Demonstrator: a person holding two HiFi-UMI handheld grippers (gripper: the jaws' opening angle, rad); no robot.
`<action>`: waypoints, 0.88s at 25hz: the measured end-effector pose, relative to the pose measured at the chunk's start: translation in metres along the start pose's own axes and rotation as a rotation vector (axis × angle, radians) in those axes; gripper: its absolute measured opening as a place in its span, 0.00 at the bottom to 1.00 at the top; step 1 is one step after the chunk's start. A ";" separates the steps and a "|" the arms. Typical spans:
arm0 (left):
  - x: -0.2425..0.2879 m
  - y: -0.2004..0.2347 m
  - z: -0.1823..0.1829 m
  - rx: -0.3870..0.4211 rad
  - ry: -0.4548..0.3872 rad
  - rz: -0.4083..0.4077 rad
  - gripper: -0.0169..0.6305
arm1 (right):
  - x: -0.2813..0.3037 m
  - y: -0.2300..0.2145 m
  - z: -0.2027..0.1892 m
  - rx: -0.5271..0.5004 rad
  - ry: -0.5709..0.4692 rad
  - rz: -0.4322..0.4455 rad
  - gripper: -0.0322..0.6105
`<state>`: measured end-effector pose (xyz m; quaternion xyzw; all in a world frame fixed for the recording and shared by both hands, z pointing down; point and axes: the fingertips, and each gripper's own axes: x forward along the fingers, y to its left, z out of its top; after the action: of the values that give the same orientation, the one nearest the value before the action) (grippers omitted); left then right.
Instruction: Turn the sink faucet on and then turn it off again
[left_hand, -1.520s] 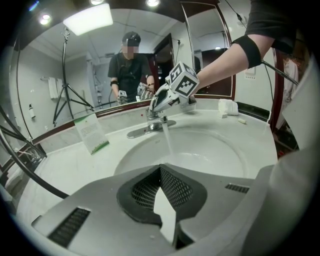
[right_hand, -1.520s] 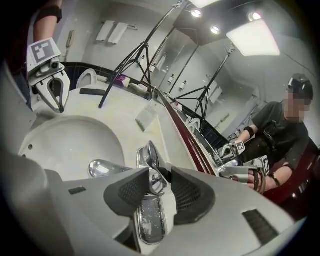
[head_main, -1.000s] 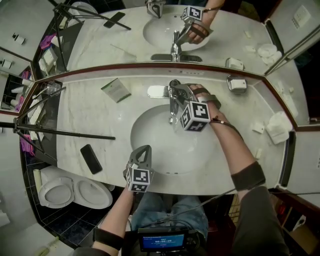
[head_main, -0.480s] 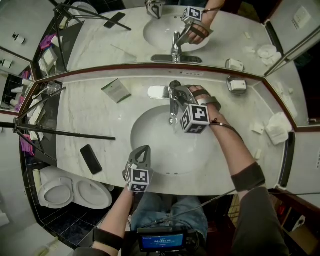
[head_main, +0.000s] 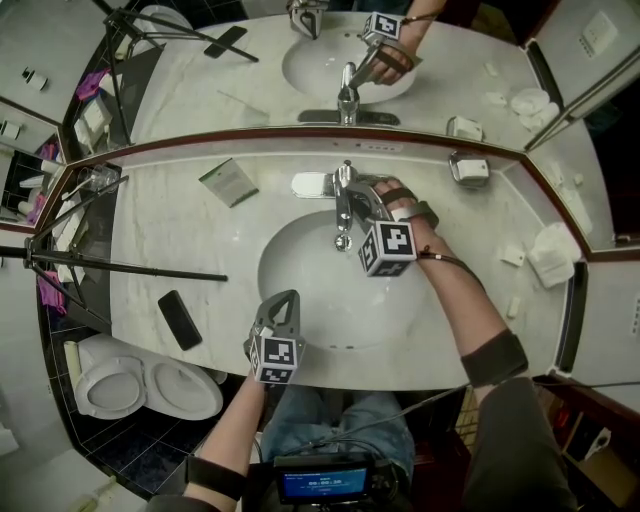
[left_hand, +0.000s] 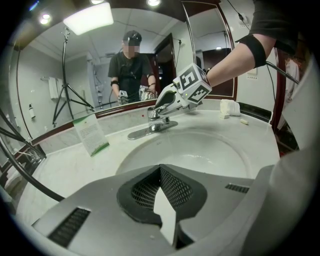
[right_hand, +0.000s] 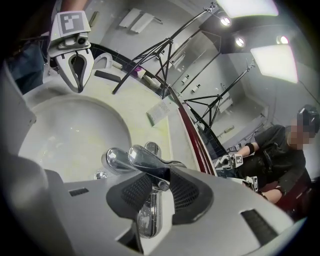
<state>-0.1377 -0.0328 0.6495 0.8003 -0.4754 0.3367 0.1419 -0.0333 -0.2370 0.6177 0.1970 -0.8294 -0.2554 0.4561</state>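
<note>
Chrome faucet (head_main: 343, 203), shiny curved lever (right_hand: 146, 159)

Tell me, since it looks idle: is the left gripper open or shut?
Shut: the left gripper has its jaws together, nothing between them.

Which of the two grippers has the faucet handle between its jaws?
The right gripper: its jaws have just been closing on the faucet handle. The left gripper is shut, empty, away from it.

My head camera looks steeply down; my left faces the white oval basin (head_main: 300, 290), my right looks back, close over the chrome faucet lever (right_hand: 150, 160).
</note>
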 end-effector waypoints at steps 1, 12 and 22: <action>0.000 -0.001 0.000 0.001 -0.001 -0.001 0.03 | 0.000 0.001 -0.001 0.002 0.001 -0.005 0.22; -0.010 -0.005 -0.008 0.004 0.004 0.003 0.03 | -0.001 0.003 -0.001 -0.007 0.022 -0.021 0.22; -0.021 -0.001 -0.008 0.005 -0.008 0.013 0.03 | -0.007 0.008 -0.009 0.004 0.056 -0.016 0.23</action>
<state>-0.1474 -0.0137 0.6411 0.7990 -0.4802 0.3356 0.1357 -0.0225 -0.2290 0.6217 0.2115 -0.8151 -0.2519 0.4769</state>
